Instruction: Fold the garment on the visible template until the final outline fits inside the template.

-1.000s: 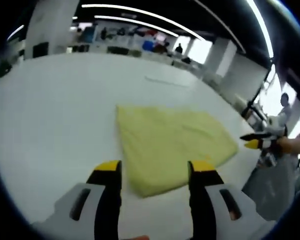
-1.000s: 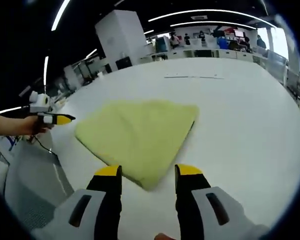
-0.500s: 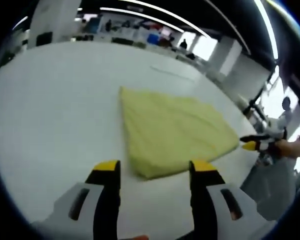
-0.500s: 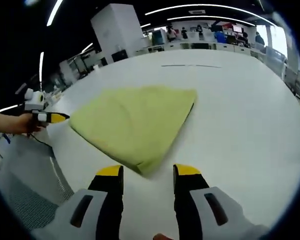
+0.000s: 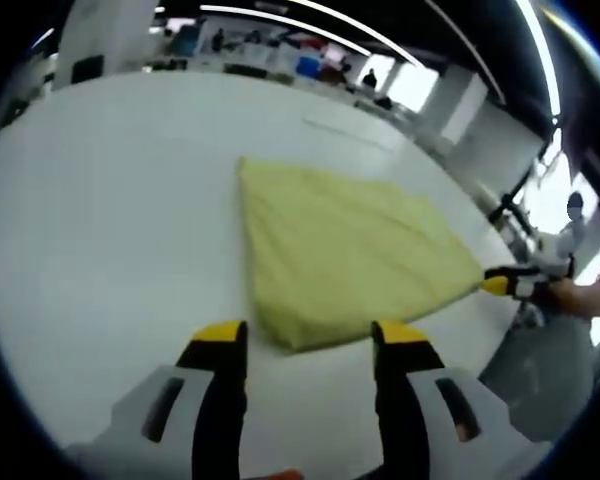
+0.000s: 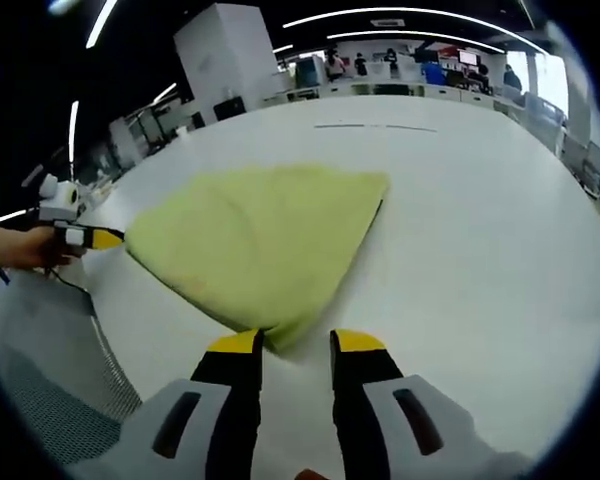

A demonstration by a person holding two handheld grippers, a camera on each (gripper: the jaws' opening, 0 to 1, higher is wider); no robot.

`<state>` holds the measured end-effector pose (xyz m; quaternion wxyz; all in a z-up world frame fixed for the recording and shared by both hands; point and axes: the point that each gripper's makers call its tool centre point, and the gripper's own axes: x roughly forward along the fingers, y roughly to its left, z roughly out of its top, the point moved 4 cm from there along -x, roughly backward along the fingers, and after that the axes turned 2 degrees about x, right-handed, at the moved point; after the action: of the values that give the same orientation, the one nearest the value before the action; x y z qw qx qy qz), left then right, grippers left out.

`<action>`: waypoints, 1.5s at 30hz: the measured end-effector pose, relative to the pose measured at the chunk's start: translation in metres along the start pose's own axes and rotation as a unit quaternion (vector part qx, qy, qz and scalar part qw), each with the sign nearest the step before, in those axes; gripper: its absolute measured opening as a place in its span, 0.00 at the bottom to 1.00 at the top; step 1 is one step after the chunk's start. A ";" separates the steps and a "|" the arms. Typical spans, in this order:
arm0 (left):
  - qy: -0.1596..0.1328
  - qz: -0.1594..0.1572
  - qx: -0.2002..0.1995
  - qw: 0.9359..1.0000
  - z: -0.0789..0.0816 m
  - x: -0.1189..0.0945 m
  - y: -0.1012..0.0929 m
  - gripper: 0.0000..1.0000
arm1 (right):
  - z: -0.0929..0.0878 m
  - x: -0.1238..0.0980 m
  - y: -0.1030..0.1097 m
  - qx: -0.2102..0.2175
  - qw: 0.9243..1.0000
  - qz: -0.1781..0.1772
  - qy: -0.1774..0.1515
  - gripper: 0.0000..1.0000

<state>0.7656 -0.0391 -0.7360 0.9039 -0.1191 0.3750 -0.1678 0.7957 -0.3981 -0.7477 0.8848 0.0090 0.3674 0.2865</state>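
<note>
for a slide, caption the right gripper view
Right gripper open at the near corner of a folded yellow cloth on a white table.

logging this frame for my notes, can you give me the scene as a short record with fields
surface: large white table
garment: folded yellow garment, lying flat on the table
left gripper: jaws open, at the near corner of the garment, not gripping it
right gripper: jaws open and close together, a garment corner just ahead of the tips
other view of right gripper: at the garment's far right corner, held by a hand
template: cannot tell; a faint line on the table beyond the garment
background: open office with ceiling strip lights
</note>
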 end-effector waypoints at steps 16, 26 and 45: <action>-0.017 0.014 -0.029 0.999 0.004 0.002 0.006 0.03 | 0.001 -0.003 0.005 -0.042 0.999 0.010 0.007 0.04; -0.004 0.017 -0.048 0.999 0.000 0.005 0.010 0.00 | 0.003 -0.013 0.004 -0.068 0.997 0.020 0.011 0.02; 0.025 0.021 -0.091 0.995 -0.014 -0.013 0.020 0.00 | -0.012 -0.022 0.006 -0.081 0.995 0.048 0.028 0.01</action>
<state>0.7513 -0.0166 -0.7439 0.8831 -0.1889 0.4132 -0.1172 0.7728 -0.4071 -0.7405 0.8571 -0.0534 0.3669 0.3577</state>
